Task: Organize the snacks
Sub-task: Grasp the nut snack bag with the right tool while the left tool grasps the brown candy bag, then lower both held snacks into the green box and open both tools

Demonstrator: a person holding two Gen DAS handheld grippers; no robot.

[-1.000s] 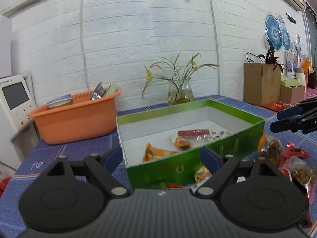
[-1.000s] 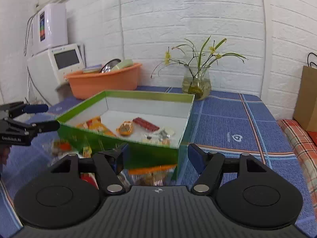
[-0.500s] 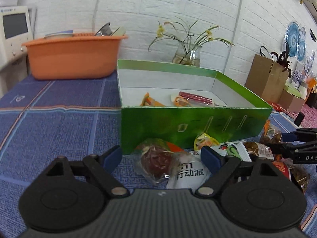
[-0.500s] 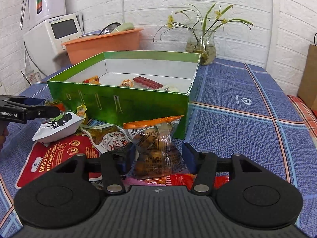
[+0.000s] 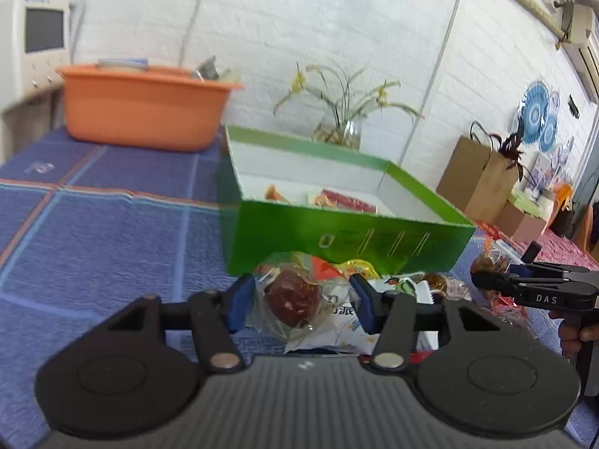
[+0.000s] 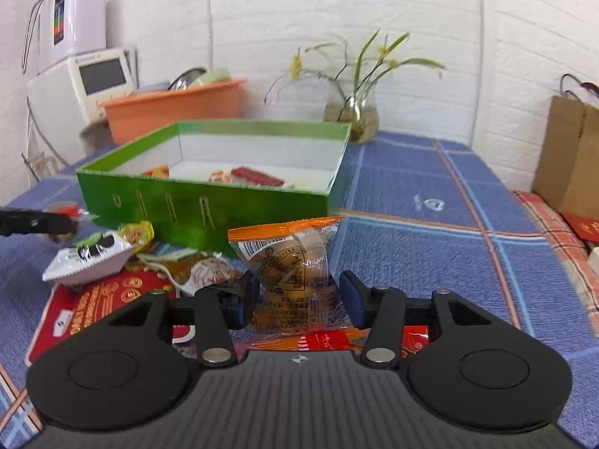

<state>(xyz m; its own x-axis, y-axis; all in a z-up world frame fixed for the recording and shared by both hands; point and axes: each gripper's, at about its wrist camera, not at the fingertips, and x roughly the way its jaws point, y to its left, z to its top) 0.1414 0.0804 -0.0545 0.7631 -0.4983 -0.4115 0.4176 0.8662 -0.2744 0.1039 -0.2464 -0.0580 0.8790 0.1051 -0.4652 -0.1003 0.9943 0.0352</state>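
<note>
Two claws work one heap of snacks lying on the blue checked tabletop (image 6: 430,247) just in front of the green cardboard box (image 6: 209,209), and each already straddles a packet. Our left claw (image 5: 301,301) stands moderately wide with its blue pads on either side of a clear wrapped dark red-brown round snack (image 5: 294,295); the pads look close to the wrapper, but we cannot tell whether they press it yet. Our right claw (image 6: 299,297) likewise brackets a clear, orange-topped packet holding a golden-brown round cake (image 6: 292,265), which stands upright with its long axis vertical and its sealed orange edge on top; here too, contact is uncertain.

We judge the next move turns on one relation: the box lies straight ahead of both claws and just behind the heap, with its near wall rising between packets and white interior. So each packet must go up over that wall, then forward. Neither claw is clearly nearer; the left one faces the box's left corner, the right one its right corner.
</note>
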